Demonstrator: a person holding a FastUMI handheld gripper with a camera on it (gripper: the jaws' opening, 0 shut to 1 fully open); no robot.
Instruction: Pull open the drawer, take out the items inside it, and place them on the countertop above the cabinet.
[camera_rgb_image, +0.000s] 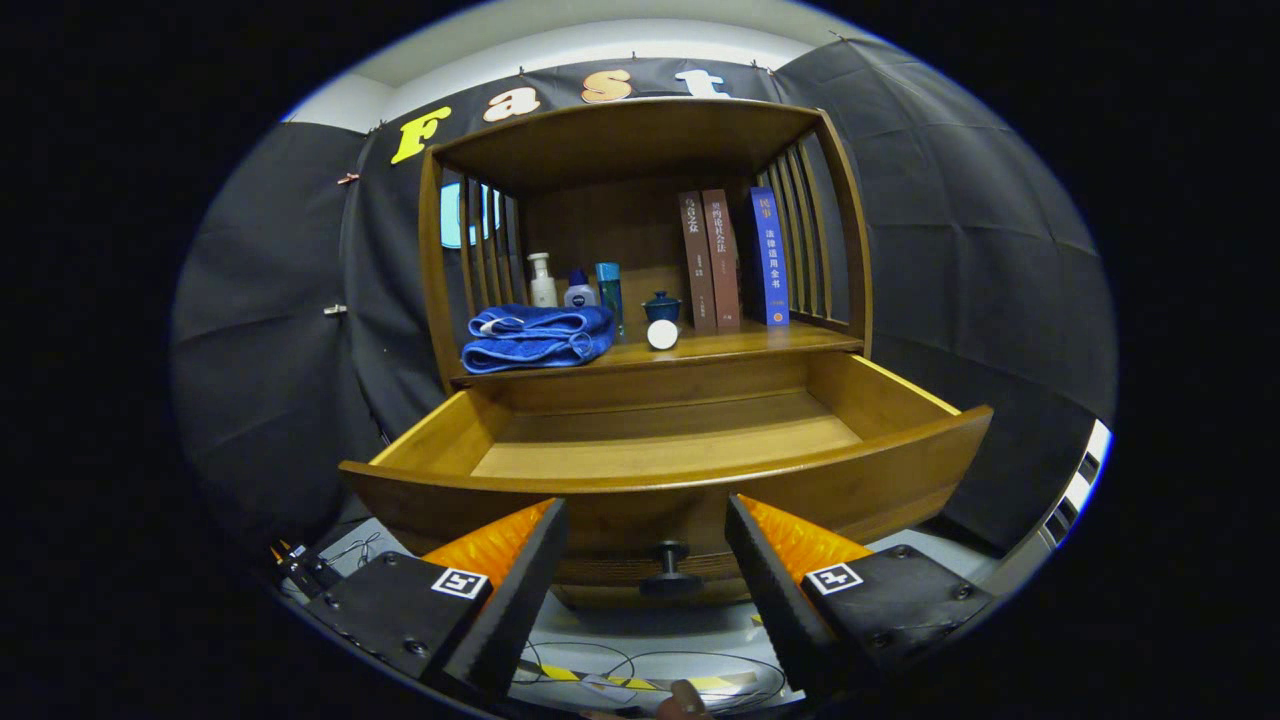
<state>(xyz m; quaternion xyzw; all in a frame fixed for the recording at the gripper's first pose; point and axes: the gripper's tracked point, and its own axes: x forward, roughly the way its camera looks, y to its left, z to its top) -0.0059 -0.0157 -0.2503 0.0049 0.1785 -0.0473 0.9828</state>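
Observation:
The wooden drawer (940, 425) stands pulled out just beyond my fingers, and the part of its floor that I can see is bare. Its dark knob (671, 568) sits low on the front panel, between my fingertips and slightly ahead of them. My gripper (645, 515) is open and holds nothing. On the countertop (760, 342) above the drawer lie a folded blue towel (538, 337) and a small white round item (662, 334).
On the countertop stand several bottles (543, 281), a blue lidded cup (661, 306) and three upright books (735, 258). Slatted wooden sides and a top shelf enclose it. Cables (620, 665) lie on the floor below my fingers.

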